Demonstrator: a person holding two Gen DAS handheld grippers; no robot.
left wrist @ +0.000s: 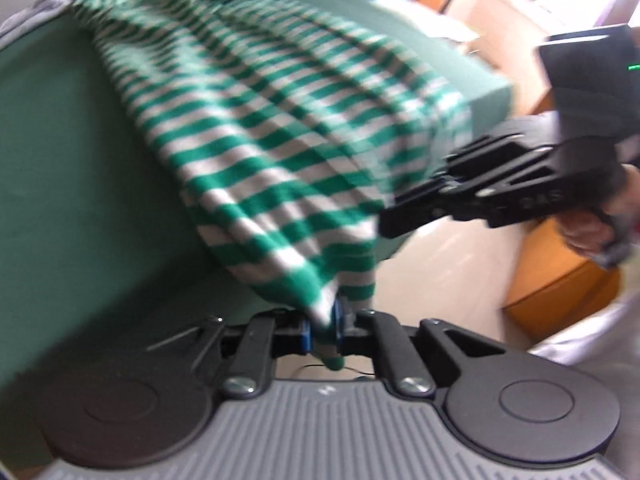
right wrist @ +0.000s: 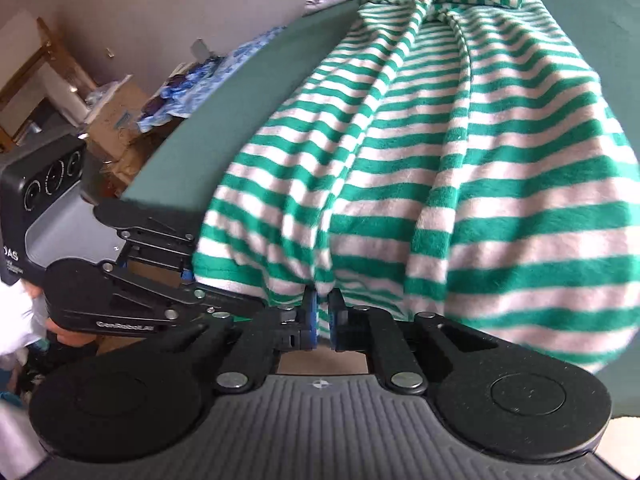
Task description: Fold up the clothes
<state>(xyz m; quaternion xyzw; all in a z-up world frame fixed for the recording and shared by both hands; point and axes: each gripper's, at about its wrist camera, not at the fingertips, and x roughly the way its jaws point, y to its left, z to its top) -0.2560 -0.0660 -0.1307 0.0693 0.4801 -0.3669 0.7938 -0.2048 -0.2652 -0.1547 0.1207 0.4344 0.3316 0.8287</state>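
1. Two tools have hold of the striped garment at its near hem: the left tool is pinched nearly closed on a bunched corner of cloth, and the right tool is likewise almost closed on a fold of the hem.
2. Most of the garment lies spread lengthwise over the green desk, collar end far away, while the hem hangs off the near edge where both tools grip it.
3. Judging by this, the step in hand is to lift the hem and carry it toward the collar for a half fold.
4. Keep both tools at equal height and spread them apart first, since they sit close together and the cloth between them is gathered in ridges.
5. Pull gently taut before lifting, so the ridges flatten.
6. Each grip looks shallow, on the very edge; a sharp tug could slip the cloth free.
7. Lay the hem down square to the collar before letting go.
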